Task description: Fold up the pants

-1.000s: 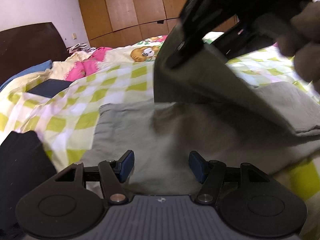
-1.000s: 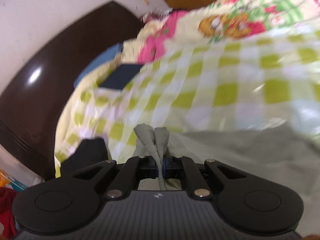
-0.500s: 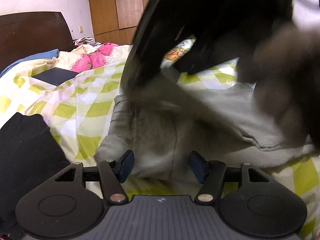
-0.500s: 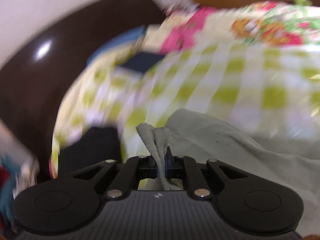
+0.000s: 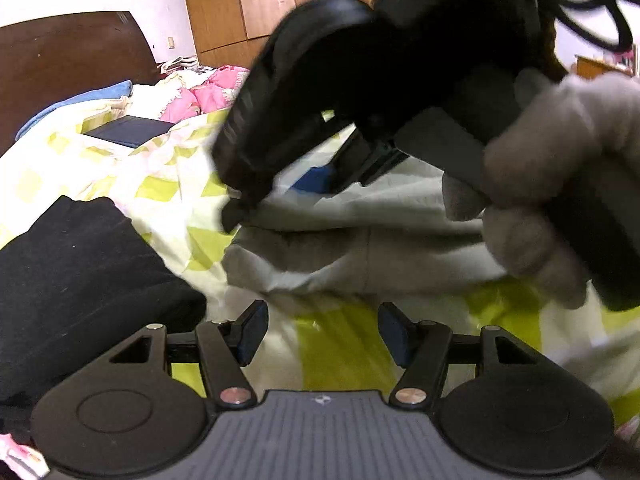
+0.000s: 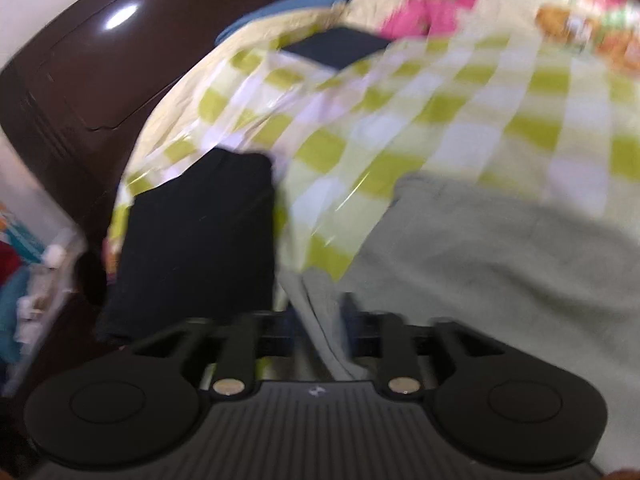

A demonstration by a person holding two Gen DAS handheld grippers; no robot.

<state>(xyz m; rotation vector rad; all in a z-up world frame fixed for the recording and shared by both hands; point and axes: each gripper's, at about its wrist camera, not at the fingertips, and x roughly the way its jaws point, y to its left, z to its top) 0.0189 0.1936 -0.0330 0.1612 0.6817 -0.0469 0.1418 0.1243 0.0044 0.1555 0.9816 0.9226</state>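
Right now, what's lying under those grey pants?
The grey pants lie on a green-and-white checked bedspread, which shows all around them. What's beneath the bedspread is covered.

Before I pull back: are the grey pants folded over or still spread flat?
Folded over: the grey pants lie doubled on the checked bedspread, one layer atop another.

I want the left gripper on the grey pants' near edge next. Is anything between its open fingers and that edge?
Nothing visible. The left gripper stands open over bare checked bedsheet, and the grey pants lie just beyond. The black garment sits off to the side; the right gripper hangs farther back.
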